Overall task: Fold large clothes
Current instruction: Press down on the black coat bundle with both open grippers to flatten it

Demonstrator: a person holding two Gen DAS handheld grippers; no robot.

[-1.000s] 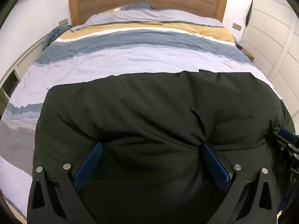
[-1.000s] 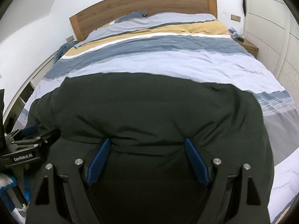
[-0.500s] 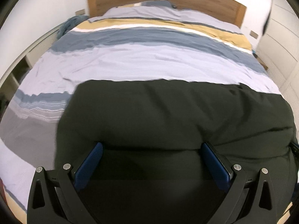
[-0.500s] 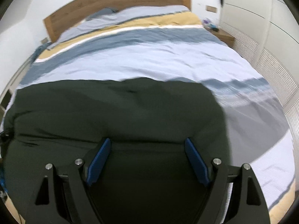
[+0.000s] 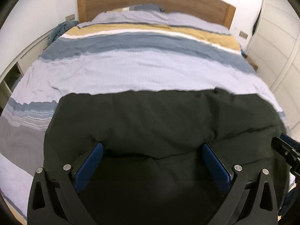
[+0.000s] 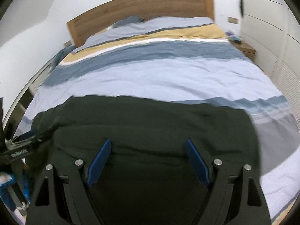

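Dark garment — a large, near-black piece of clothing — lies spread across the foot end of the bed, over the striped duvet. We hold the left gripper above its near edge; the blue pads stand wide apart with the cloth bulging between them, and we cannot tell whether they press on it. We see the right gripper likewise spread wide over the fabric, its hold just as unclear. Beyond stands the wooden headboard.
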